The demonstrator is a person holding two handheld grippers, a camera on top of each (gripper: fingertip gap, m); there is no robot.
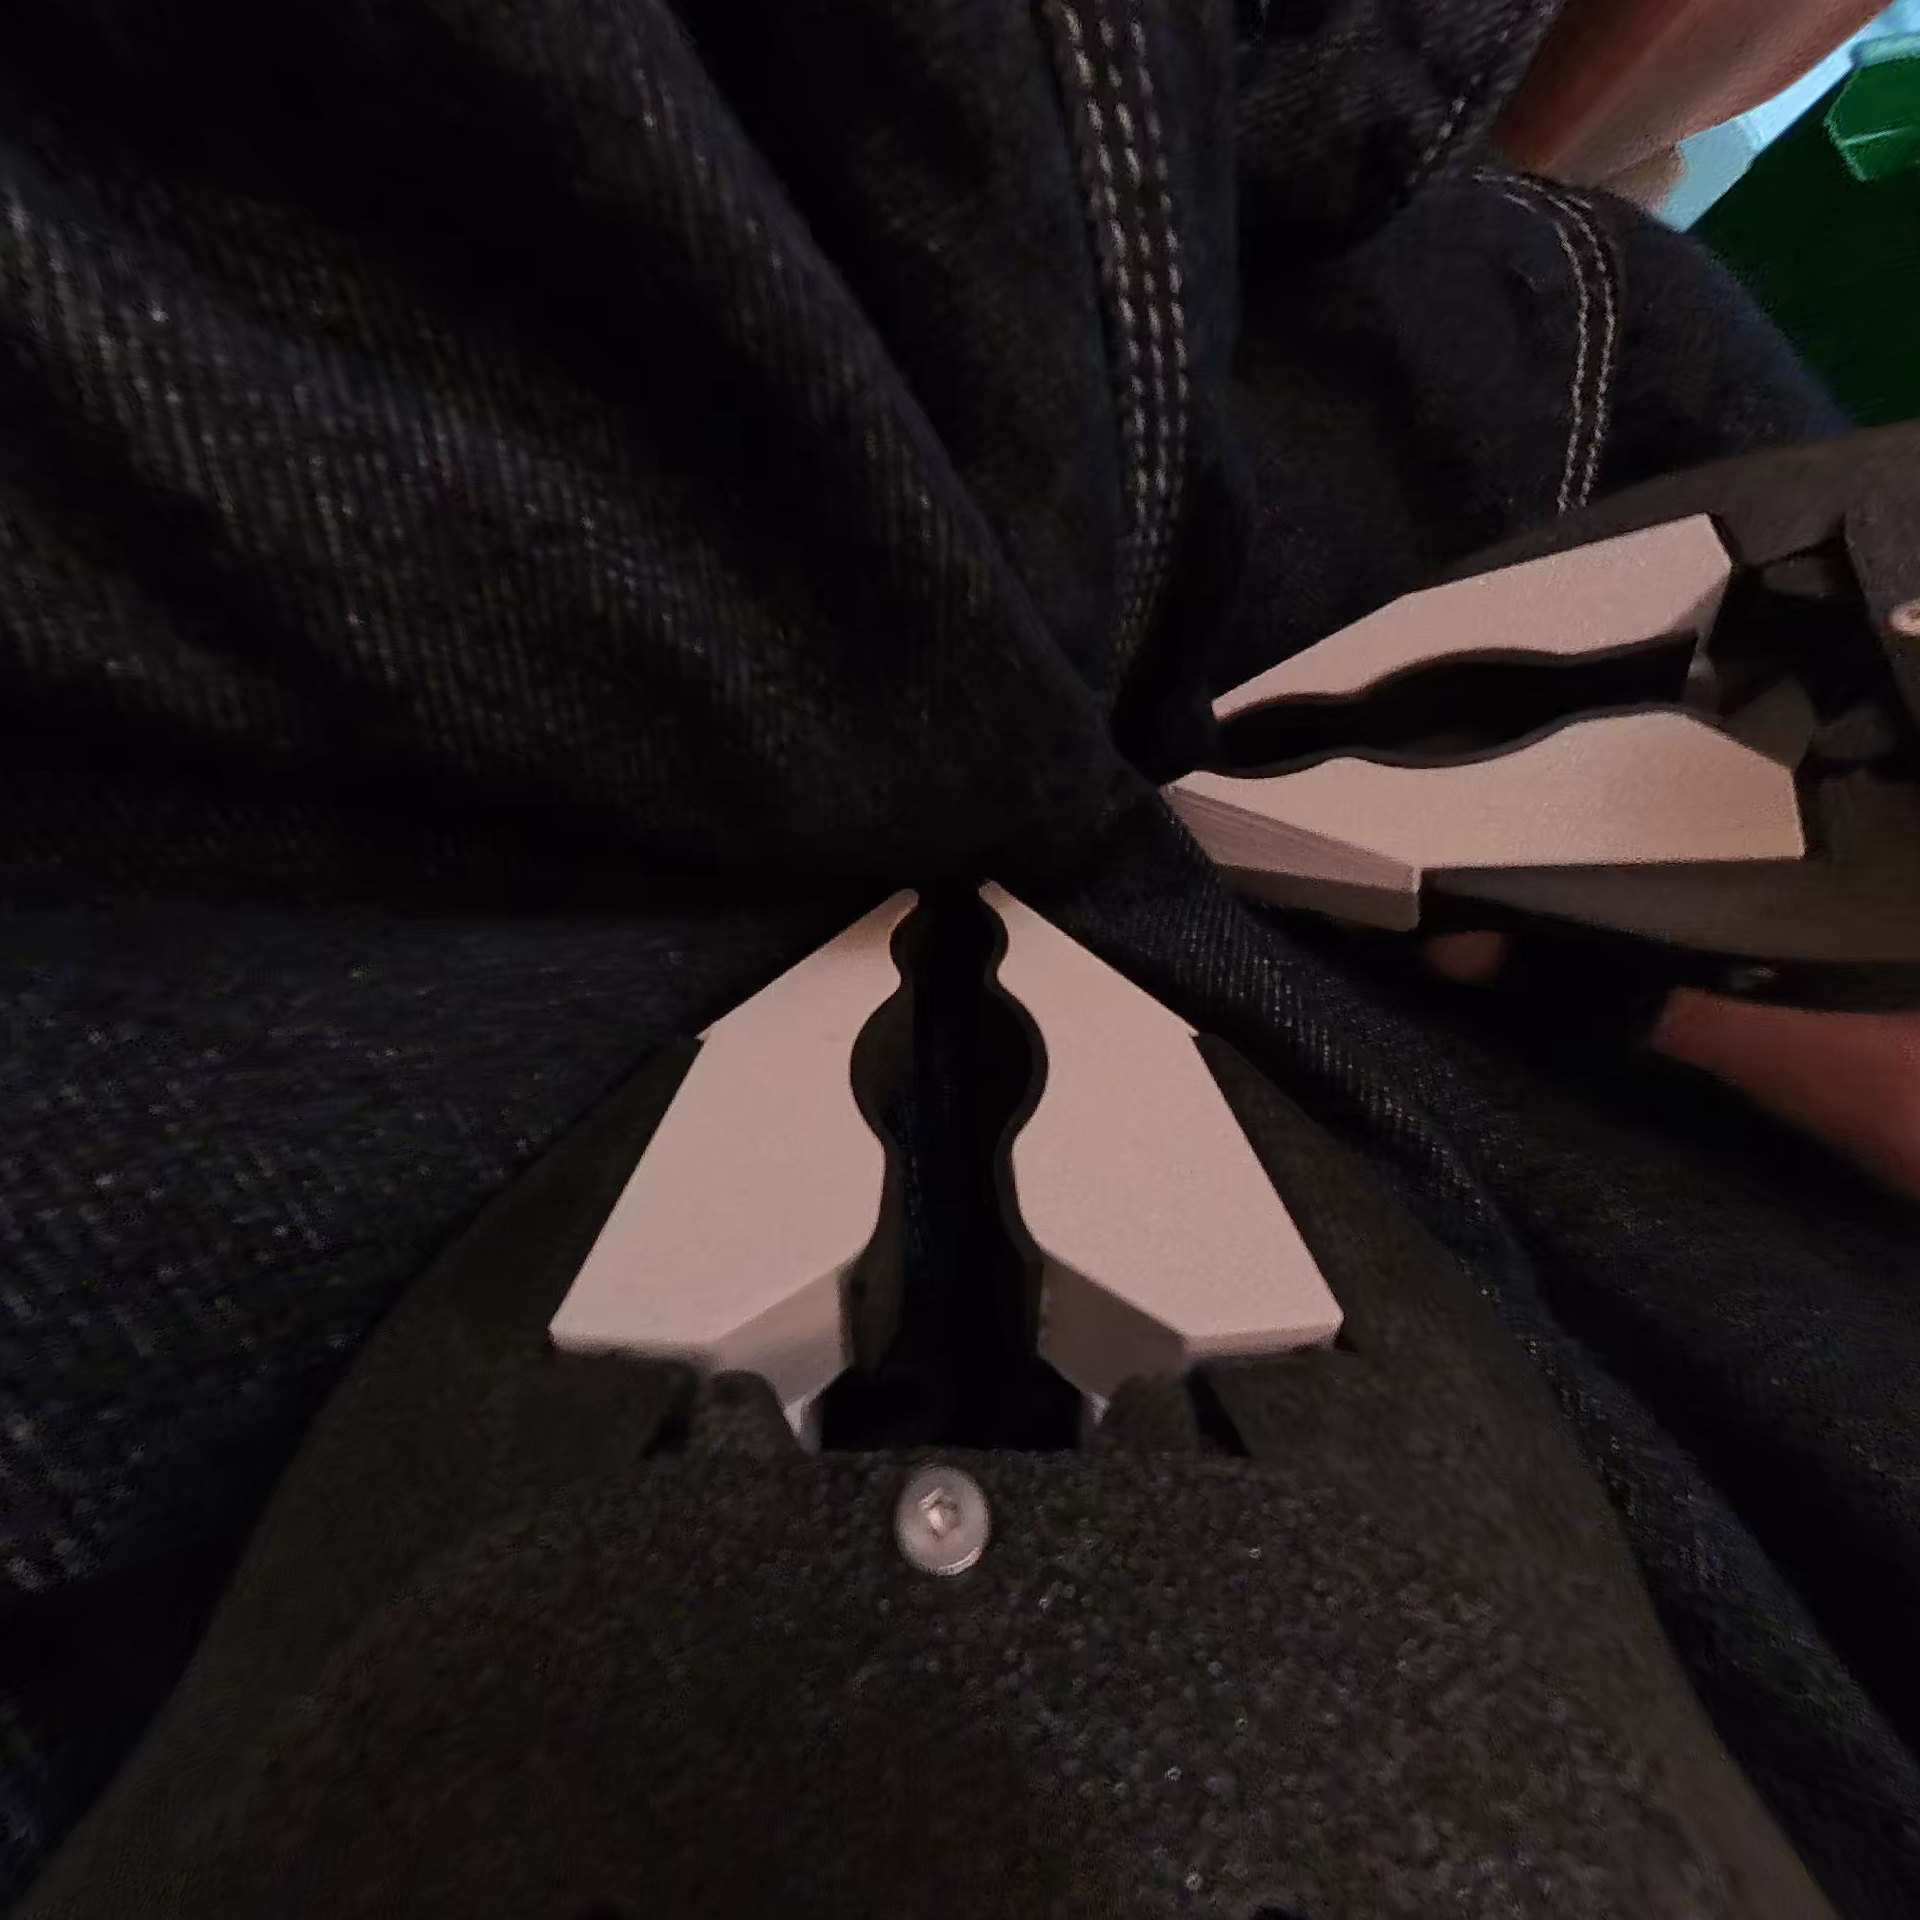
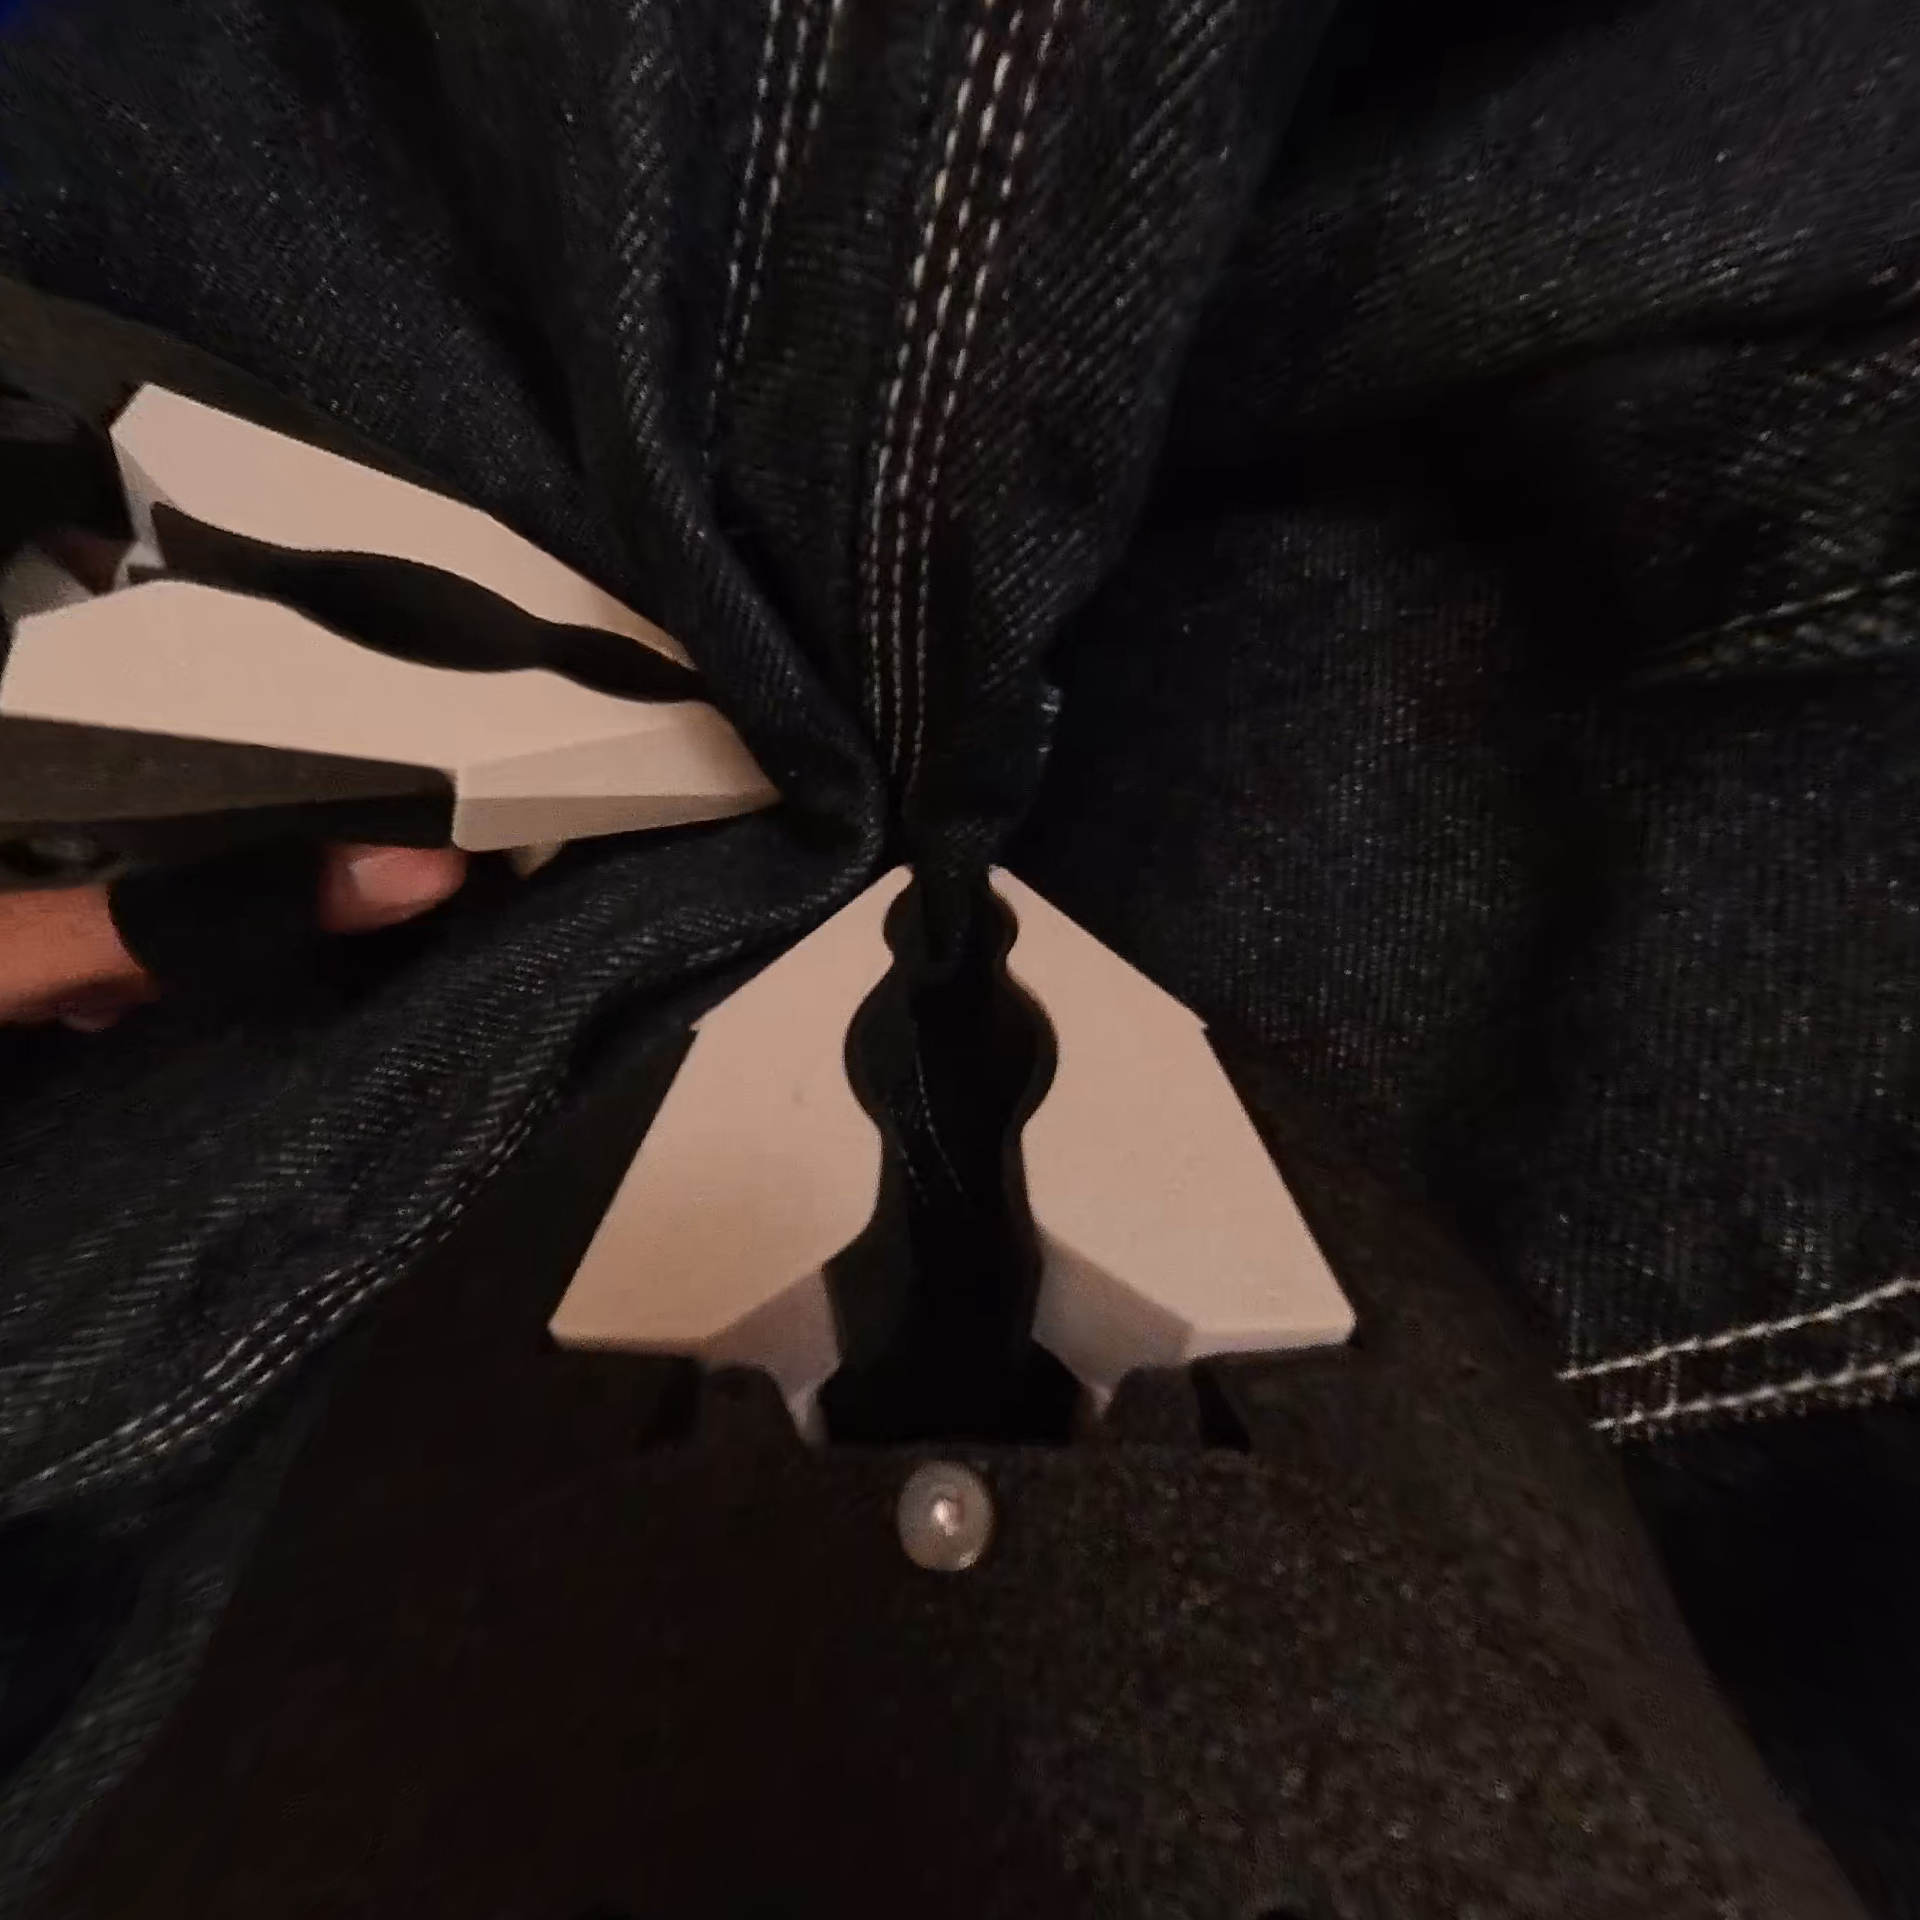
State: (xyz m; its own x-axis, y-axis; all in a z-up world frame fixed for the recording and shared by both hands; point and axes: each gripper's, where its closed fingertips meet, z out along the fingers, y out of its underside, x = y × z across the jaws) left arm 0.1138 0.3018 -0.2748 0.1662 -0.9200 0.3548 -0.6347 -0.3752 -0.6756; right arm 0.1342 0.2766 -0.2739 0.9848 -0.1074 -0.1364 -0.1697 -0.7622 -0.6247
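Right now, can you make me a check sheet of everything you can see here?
Surface: hidden; dark denim cloth fills both views.
Job's things: the denim, with white double stitching, bunched where both tongs pinch it.
Clutter: nothing seen.
Grippers: left tongs shut on a denim fold; right tongs shut on denim near the seam, tips close together.
Cables: nothing seen.
Surroundings: a person's fingers under the left tongs; something green in the far corner.
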